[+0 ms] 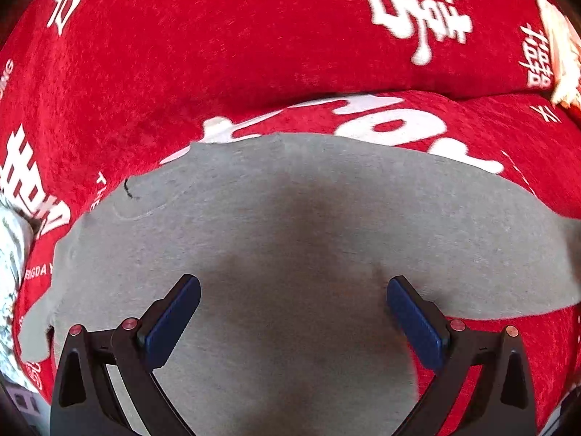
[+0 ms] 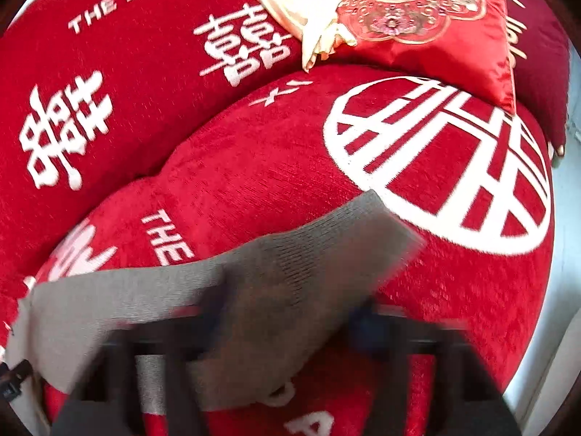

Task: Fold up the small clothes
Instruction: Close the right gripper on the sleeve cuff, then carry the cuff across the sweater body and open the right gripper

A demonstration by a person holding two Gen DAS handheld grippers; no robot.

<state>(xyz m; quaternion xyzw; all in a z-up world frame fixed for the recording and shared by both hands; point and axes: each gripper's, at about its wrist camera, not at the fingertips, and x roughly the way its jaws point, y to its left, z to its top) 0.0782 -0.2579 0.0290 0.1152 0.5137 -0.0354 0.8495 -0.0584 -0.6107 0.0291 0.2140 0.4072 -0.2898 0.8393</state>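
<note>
Grey knit garment (image 1: 290,225) spread flat on the red plush cushion (image 1: 181,72), ready for folding.
Left tool (image 1: 293,312) hovers wide open above it; right tool (image 2: 287,323) too blurry to tell.

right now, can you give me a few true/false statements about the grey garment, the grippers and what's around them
1. The grey garment lies on a red cover with white characters. True.
2. The left gripper is clamped shut on the garment. False: its jaws stand wide apart above the cloth, which shows between them.
3. The garment is blue denim. False: it is plain grey knit.
4. A red embroidered satin cushion sits at the far end of the red cover in the right wrist view. True.
5. The right gripper shows crisply. False: it is motion-blurred, so its jaw state cannot be told.
</note>
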